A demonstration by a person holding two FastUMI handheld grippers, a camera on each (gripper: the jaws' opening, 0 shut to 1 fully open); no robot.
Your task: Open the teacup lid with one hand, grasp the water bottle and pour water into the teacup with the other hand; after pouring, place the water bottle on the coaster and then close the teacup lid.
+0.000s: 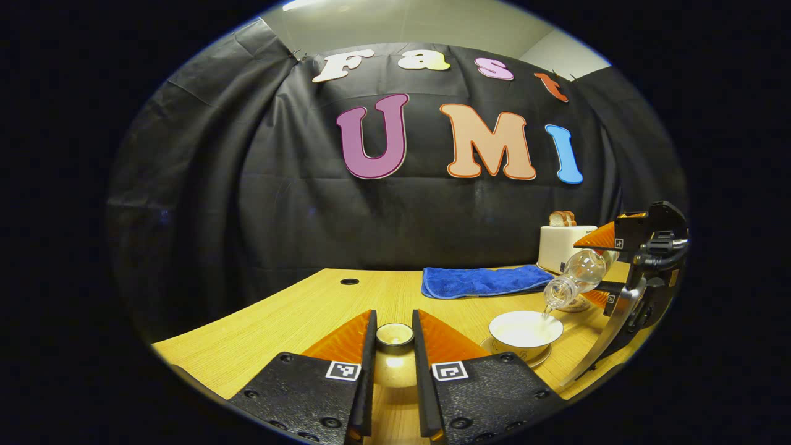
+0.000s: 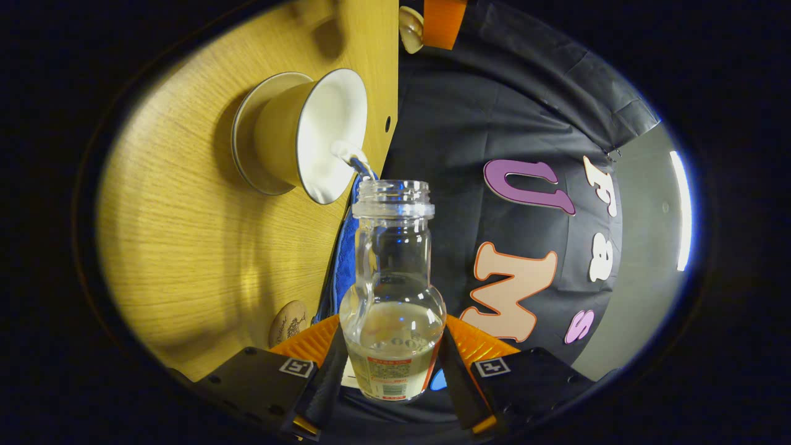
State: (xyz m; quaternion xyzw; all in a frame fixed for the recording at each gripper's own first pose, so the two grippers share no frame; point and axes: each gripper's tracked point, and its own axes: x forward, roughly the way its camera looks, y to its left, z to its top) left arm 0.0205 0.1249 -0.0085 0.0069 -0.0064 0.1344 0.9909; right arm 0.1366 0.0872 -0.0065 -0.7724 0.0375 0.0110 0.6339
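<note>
Left gripper view: left gripper (image 1: 394,346) pinches the small round cream teacup lid (image 1: 394,337) above the wooden table (image 1: 296,315), with a blue folded towel (image 1: 482,281) and white toaster (image 1: 562,246) behind. Right gripper view, rolled sideways: right gripper (image 2: 392,364) clamps the clear plastic water bottle (image 2: 393,290), tipped, a thin stream running into the open white teacup (image 2: 321,136) on its saucer (image 2: 244,133). Bottle holds little water; round cork coaster (image 2: 287,321) partly hidden beside a finger.
</note>
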